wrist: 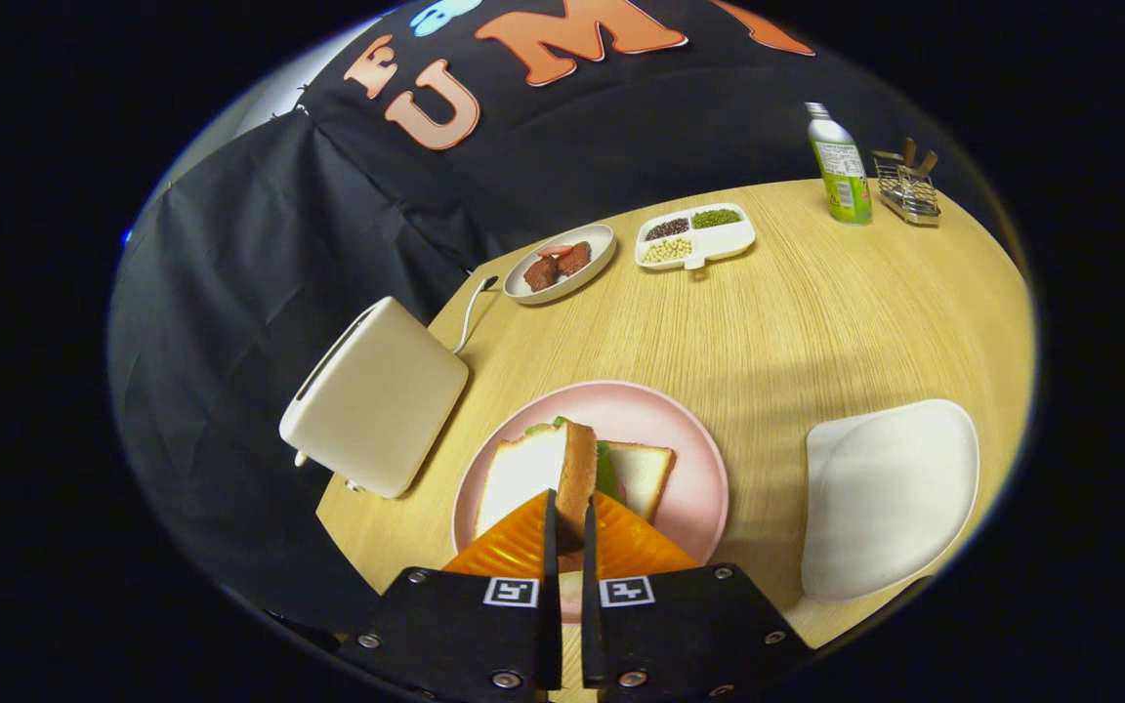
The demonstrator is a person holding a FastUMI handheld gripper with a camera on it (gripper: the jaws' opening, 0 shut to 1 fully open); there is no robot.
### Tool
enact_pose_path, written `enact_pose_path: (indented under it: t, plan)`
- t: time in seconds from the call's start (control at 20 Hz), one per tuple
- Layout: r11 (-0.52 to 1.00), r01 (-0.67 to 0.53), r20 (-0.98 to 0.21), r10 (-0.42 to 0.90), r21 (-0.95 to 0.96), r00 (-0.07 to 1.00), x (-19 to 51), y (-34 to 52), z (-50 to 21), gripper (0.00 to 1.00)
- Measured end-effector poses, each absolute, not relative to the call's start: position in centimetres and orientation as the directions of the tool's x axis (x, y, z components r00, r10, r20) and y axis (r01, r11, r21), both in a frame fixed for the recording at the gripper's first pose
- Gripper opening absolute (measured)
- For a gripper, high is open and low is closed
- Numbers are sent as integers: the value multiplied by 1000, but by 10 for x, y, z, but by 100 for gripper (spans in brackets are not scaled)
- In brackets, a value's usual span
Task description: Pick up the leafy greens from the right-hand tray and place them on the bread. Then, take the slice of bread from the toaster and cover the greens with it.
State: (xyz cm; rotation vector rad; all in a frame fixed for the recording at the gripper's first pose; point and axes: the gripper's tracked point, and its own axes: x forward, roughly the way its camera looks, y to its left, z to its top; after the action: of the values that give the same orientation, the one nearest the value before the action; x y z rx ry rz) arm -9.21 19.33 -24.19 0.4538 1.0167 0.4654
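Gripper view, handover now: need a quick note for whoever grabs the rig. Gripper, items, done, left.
Gripper: fingers nearly closed on a slice of bread, held on edge between them, above the pink plate.
Bottom bread lies on the plate with the leafy greens on it; another pale slice shows left of the held one.
Toaster stands left of the plate; white tray to the right.
Done: greens are on the bread; slice is out of the toaster.
Left: lay the held slice flat over the greens, then open and back off.
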Motion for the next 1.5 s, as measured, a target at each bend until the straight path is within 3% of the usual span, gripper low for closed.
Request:
enact_pose_path:
  t: [0.15,0.25,0.4,0.85,1.1,1.5]
  plan:
    - [818,-161,-695,558,552,454,-93,192,-243,9]
    - [831,-163,-697,539,532,472,-90,187,-243,14]
    - [854,-167,-711,505,492,489,-89,182,-247,29]
    - [905,-177,-673,407,386,618,-64,162,-223,42]
    - [932,-203,-546,342,300,765,-41,152,-174,53]
    - [974,-161,-235,196,160,952,-10,126,-75,67]
